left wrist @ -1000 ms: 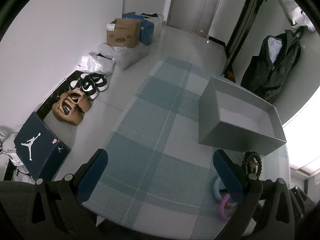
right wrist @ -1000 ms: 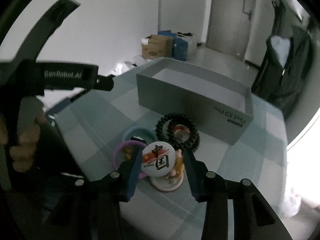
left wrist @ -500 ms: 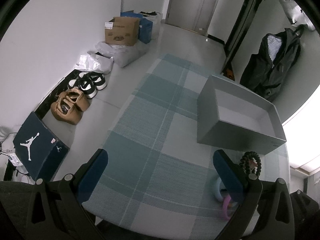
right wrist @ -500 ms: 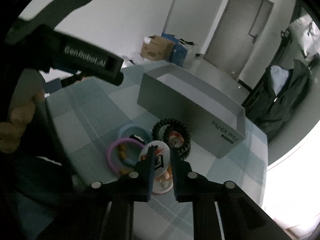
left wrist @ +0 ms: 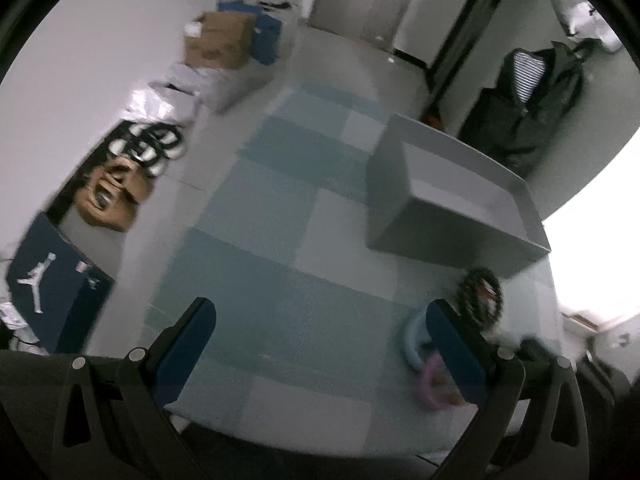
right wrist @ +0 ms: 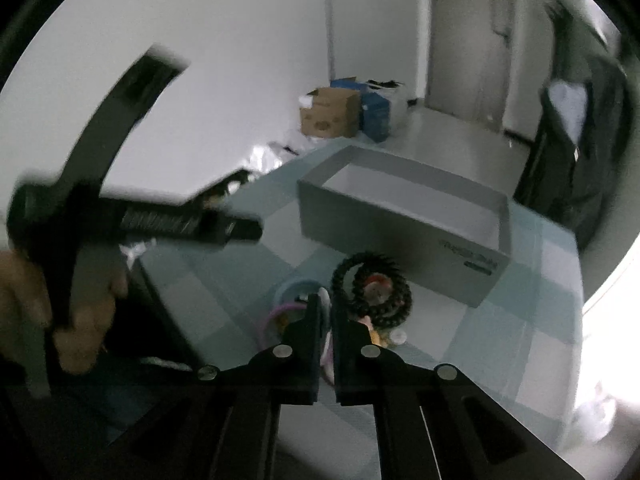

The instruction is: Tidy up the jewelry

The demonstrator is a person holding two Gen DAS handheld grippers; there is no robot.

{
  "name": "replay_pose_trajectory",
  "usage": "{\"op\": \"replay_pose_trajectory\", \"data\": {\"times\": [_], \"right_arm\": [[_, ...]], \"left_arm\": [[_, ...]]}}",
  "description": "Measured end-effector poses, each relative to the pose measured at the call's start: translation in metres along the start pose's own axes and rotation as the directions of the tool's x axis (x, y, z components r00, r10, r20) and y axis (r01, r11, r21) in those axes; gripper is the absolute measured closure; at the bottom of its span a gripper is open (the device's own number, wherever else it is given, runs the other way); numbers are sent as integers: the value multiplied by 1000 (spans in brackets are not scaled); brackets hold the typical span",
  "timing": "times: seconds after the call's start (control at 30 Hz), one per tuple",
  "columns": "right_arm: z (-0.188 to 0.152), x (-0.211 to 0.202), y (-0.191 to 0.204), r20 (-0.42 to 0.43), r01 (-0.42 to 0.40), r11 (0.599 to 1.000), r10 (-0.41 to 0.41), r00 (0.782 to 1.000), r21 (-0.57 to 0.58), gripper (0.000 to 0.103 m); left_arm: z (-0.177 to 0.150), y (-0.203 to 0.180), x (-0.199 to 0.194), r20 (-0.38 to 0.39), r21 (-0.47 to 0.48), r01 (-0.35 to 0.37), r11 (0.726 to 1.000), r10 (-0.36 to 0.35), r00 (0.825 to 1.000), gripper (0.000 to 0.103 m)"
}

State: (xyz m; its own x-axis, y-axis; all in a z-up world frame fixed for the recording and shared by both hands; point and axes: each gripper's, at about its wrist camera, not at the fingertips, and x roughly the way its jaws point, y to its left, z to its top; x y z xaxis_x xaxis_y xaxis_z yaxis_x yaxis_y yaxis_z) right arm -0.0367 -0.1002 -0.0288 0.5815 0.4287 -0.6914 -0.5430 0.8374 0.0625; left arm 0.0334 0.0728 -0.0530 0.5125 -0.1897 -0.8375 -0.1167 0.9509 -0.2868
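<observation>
A grey open box (right wrist: 404,216) stands on the checked tablecloth; it also shows in the left wrist view (left wrist: 452,200). In front of it lie a black bead bracelet (right wrist: 374,288), a light blue ring (right wrist: 294,286) and a purple ring (right wrist: 272,318). My right gripper (right wrist: 326,304) is shut on a white round badge (right wrist: 325,296), seen edge-on between the pads. My left gripper (left wrist: 320,320) is open and empty above the cloth, left of the bracelet (left wrist: 480,294), blue ring (left wrist: 412,336) and purple ring (left wrist: 432,380).
The table (left wrist: 256,264) ends at the left over a floor with shoes (left wrist: 152,148), a brown bag (left wrist: 112,196), a dark blue shoebox (left wrist: 52,284) and cardboard boxes (left wrist: 218,42). A dark jacket (left wrist: 532,100) hangs at the back right.
My right gripper has closed on the white badge and holds it edge-on. My left gripper has shifted, and the jewelry now shows more fully by its right finger.
</observation>
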Motion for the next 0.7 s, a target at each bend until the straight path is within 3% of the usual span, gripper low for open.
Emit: {"op": "replay_pose_trajectory", "data": {"times": [0.13, 0.27, 0.47, 0.57, 0.67, 0.7], "right_arm": [[4, -12, -29, 46, -44, 987, 37, 998, 158, 99], [4, -22, -55, 84, -70, 959, 49, 995, 274, 99], [6, -33, -64, 120, -69, 951, 34, 992, 302, 99], [4, -37, -66, 131, -69, 947, 29, 991, 313, 99], [3, -42, -70, 141, -67, 945, 23, 990, 320, 99], [1, -44, -70, 143, -68, 944, 22, 989, 323, 99]], "left_arm": [[-9, -5, 7, -79, -3, 88, 996, -88, 993, 1], [-16, -18, 10, -131, 39, 129, 991, -123, 984, 1], [-25, -41, 9, -149, 143, 143, 979, -122, 981, 10], [-29, -47, 8, -140, 182, 109, 977, -84, 987, 23], [-29, -52, 6, -140, 203, 108, 973, -81, 987, 49], [-30, -52, 5, -140, 207, 108, 972, -79, 987, 63]]}}
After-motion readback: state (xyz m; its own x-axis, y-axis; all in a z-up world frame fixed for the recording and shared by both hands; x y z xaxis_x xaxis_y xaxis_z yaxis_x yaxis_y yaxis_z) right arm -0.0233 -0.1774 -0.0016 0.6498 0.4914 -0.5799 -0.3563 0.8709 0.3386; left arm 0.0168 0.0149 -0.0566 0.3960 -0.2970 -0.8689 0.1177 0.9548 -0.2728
